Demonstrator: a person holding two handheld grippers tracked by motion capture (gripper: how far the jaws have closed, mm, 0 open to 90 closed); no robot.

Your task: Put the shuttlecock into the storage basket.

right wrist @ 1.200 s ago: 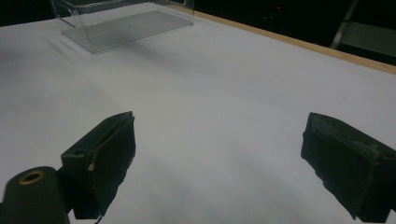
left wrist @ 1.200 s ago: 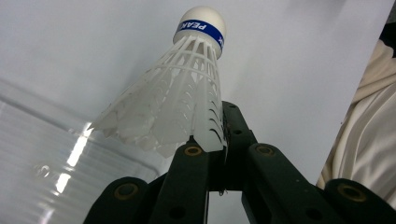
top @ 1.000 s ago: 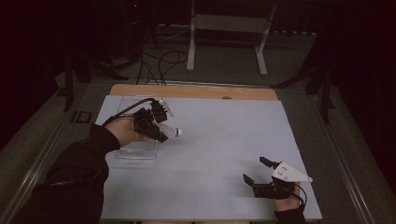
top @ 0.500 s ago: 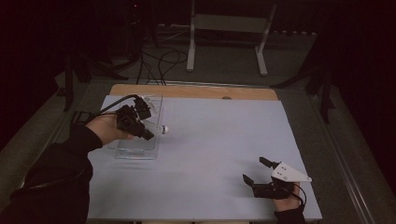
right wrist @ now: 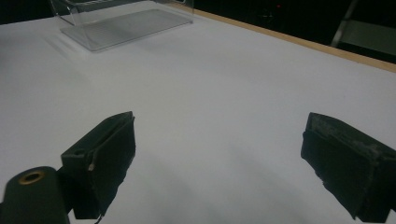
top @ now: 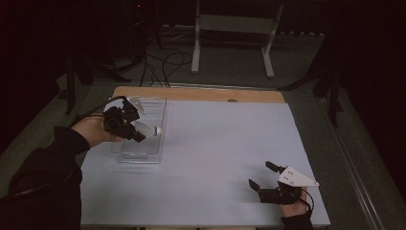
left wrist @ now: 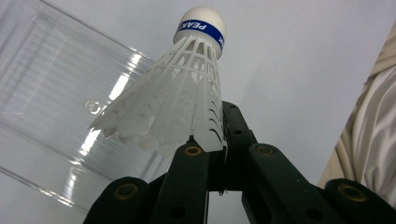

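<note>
Your left gripper (top: 139, 136) pinches the shuttlecock (left wrist: 177, 93) by its skirt; keep it level, lower it gently into the clear tray (top: 143, 155) beneath.

A big white sheet (top: 210, 158) covered most of the table. A strip of light brown wooden table edge (top: 201, 93) showed along the far side of the sheet. Behind the table, on the dark floor, stood a white metal stand with two legs (top: 230, 43). Black cables (top: 163, 62) lay in loops on the floor to the left of that stand. A dark stand leg (top: 74, 72) stood at the far left, and another dark stand leg (top: 330, 86) stood at the far right. The room around them was very dark.
</note>
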